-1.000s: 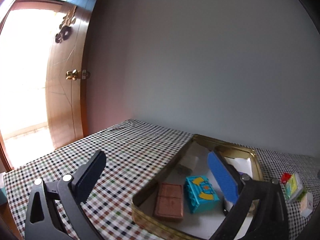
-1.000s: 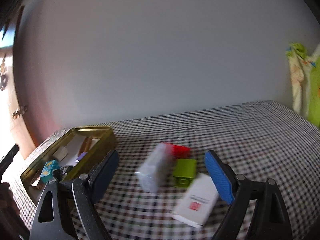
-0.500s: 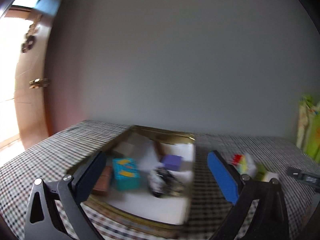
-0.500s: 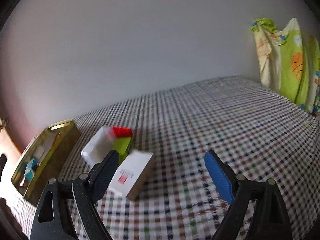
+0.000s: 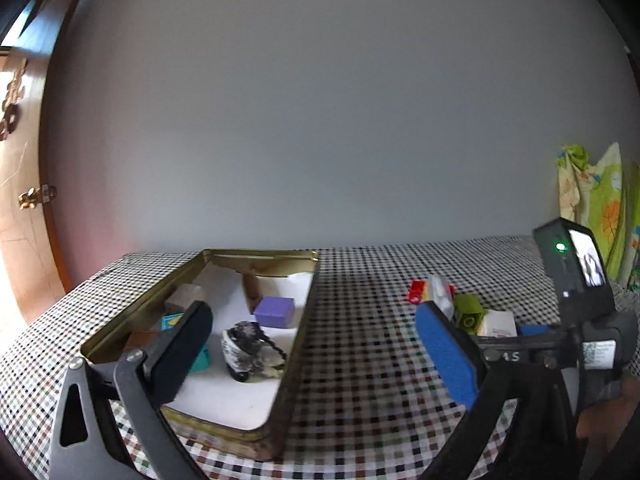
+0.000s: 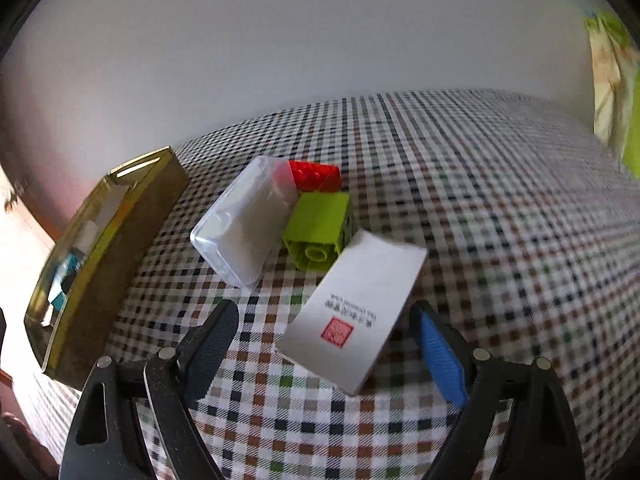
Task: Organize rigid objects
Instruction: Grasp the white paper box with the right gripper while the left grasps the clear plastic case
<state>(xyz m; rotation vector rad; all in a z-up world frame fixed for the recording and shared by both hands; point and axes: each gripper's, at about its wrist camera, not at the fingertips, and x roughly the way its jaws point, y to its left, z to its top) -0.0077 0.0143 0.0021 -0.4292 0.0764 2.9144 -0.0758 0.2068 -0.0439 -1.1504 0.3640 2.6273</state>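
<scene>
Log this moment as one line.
right tongs: open, white box between tips | left tongs: open, over gold tin | red block, green block: on cloth

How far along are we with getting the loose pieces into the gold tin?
Partly done. The gold tin already holds a purple block, a teal box and some other pieces. Nothing is in hand: the left gripper and right gripper are both open. Left on the checked cloth: white box, green brick, red brick and clear case.
</scene>
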